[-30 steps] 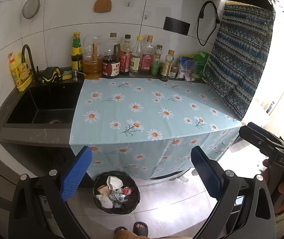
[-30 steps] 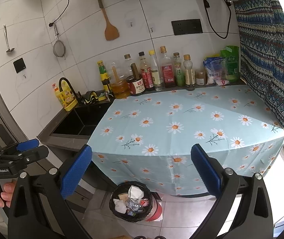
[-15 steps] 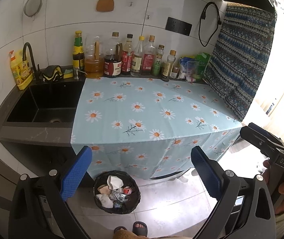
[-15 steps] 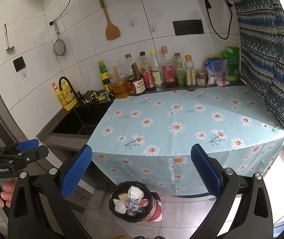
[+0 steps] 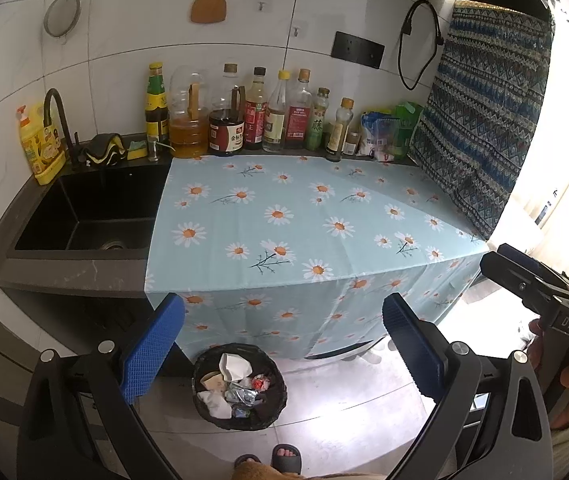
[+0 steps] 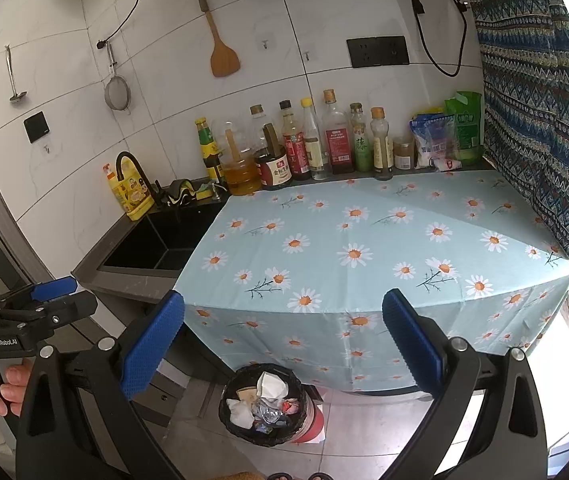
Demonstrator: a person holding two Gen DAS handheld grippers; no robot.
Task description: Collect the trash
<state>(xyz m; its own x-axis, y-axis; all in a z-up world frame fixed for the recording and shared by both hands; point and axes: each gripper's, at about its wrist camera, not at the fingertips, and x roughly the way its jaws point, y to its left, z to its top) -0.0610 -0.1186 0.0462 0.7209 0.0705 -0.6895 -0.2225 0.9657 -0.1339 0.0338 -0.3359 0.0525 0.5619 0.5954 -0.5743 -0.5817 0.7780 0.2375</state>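
A black trash bin [image 5: 240, 386] stands on the floor below the counter's front edge, holding crumpled paper, foil and wrappers. It also shows in the right wrist view as the bin [image 6: 270, 404]. My left gripper [image 5: 282, 344] is open and empty, held above and in front of the bin. My right gripper [image 6: 282, 344] is likewise open with nothing between its blue pads. Each gripper shows in the other's view: the right one [image 5: 540, 292] at the far right, the left one [image 6: 32, 308] at the far left. The daisy-print cloth [image 5: 284, 220] on the counter carries no loose trash that I can see.
A row of sauce and oil bottles [image 5: 260, 120] and food bags [image 5: 384, 132] lines the back wall. A black sink [image 5: 92, 208] with a tap and a yellow detergent bottle [image 5: 40, 148] lies left. A patterned curtain [image 5: 484, 120] hangs right. A person's sandalled feet [image 5: 272, 458] stand near the bin.
Both views drifted only slightly. The grippers stay open and empty, and the bin and counter look the same.
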